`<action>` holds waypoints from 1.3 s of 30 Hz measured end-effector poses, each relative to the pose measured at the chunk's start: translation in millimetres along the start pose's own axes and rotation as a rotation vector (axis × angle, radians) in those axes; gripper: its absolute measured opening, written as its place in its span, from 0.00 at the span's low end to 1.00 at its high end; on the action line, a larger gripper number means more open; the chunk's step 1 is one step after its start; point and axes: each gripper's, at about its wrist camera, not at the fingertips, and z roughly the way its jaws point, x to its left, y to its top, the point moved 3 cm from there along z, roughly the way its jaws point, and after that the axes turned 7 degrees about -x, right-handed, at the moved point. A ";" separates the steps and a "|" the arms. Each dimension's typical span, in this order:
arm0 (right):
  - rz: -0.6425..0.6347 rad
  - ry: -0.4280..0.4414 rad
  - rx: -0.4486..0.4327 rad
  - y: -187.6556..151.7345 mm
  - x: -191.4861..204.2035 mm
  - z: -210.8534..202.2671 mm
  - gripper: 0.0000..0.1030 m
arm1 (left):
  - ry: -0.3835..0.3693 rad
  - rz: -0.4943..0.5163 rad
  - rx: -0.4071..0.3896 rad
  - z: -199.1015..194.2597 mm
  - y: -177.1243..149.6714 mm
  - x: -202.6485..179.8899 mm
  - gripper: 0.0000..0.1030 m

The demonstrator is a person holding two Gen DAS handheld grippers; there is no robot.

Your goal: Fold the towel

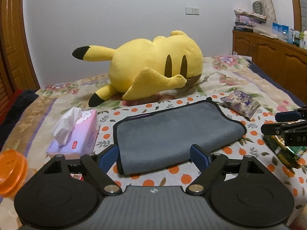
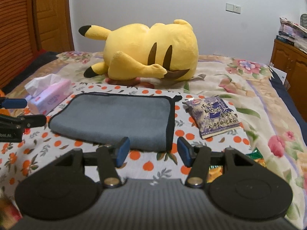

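Observation:
A grey towel with black trim lies folded flat on an orange-dotted cloth on the bed. It also shows in the right wrist view. My left gripper is open and empty, just in front of the towel's near edge, its blue pads either side of it. My right gripper is open and empty, near the towel's front right corner. The right gripper also shows at the right edge of the left wrist view, and the left gripper at the left edge of the right wrist view.
A big yellow plush toy lies behind the towel. A pink tissue box stands to its left, a purple snack packet to its right. An orange container is at the near left. Wooden cabinets line the right side.

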 end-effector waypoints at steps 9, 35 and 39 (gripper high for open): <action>0.012 -0.007 -0.017 -0.6 7.4 -42.7 0.59 | 0.016 0.005 -0.007 -47.9 3.9 -4.7 0.90; 0.036 -0.061 -0.081 5.1 10.0 -125.9 1.00 | 0.013 0.002 -0.023 -141.8 10.5 -27.0 0.99; 0.031 -0.068 -0.070 0.9 11.0 -128.3 1.00 | 0.005 -0.001 -0.023 -146.6 6.9 -32.6 0.99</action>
